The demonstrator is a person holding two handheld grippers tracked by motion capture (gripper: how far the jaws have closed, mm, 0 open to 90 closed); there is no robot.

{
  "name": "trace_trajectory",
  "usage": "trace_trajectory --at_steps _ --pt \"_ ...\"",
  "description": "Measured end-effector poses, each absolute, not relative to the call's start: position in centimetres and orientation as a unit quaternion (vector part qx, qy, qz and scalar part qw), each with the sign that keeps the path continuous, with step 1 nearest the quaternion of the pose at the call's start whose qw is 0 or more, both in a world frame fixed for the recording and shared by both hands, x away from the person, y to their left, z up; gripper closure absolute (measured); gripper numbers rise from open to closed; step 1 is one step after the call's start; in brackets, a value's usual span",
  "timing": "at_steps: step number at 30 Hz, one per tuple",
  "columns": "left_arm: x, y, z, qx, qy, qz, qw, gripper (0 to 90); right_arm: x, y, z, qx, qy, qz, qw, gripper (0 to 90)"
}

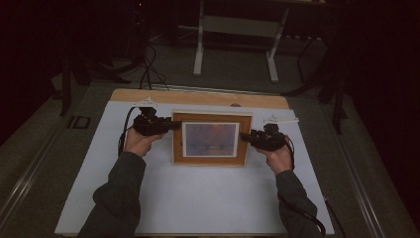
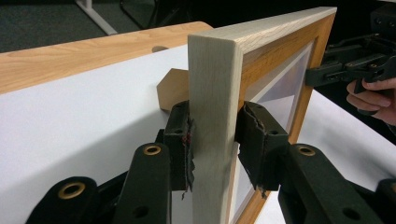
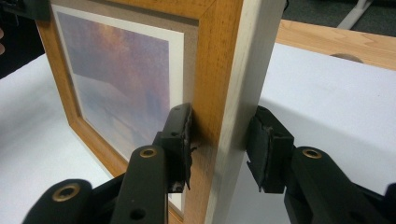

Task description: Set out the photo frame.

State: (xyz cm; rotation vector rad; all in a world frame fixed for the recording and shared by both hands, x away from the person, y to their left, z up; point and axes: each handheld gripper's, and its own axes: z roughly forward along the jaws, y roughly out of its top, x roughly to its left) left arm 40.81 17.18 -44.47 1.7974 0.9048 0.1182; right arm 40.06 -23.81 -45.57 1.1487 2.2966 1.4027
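Clamping picture frame (image 1: 211,138) by both grippers, left gripper (image 1: 171,125), right gripper (image 1: 246,136), white tabletop (image 1: 198,198), dark room.

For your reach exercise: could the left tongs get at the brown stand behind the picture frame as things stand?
Probably not yet. The left tongs are clamped on the picture frame edge; the stand sits close behind, so they must let go first.

Overhead view; close gripper views, frame (image 1: 211,138) shared

My high view is dim, and it gets very dark around the white table (image 1: 198,198). Up close, my picture frame (image 2: 215,93) looks bright and sharp.
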Motion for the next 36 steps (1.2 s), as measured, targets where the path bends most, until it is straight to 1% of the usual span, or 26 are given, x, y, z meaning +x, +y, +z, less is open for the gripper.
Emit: trace_trajectory --at_steps 6,9,13,17,23,32,36 --pt "40.7 17.1 -44.4 0.757 0.383 0.054 0.527 65.1 40.1 -23.8 -45.6 0.389 0.781 0.477 0.109 61.4" --pt "40.6 16.9 -44.5 0.764 0.387 0.056 0.513 60.0 40.0 -23.8 -45.6 0.391 0.782 0.472 0.115 57.3" --pt "40.4 16.9 -44.6 0.764 0.389 0.059 0.512 55.9 40.0 -24.1 -45.6 0.395 0.781 0.469 0.114 52.5" --pt "39.9 16.8 -44.2 0.764 0.397 0.075 0.502 51.5 39.9 -24.4 -45.6 0.398 0.784 0.463 0.112 49.8" --pt "39.1 17.3 -43.6 0.763 0.407 0.097 0.493 47.9 39.4 -24.8 -45.2 0.394 0.784 0.466 0.111 47.8" --pt "37.2 18.6 -43.1 0.755 0.427 0.128 0.481 45.9 38.9 -25.6 -44.9 0.392 0.787 0.463 0.108 45.4" --pt "35.8 19.4 -43.5 0.751 0.436 0.146 0.474 43.7 38.5 -26.3 -45.2 0.401 0.789 0.454 0.101 39.6"
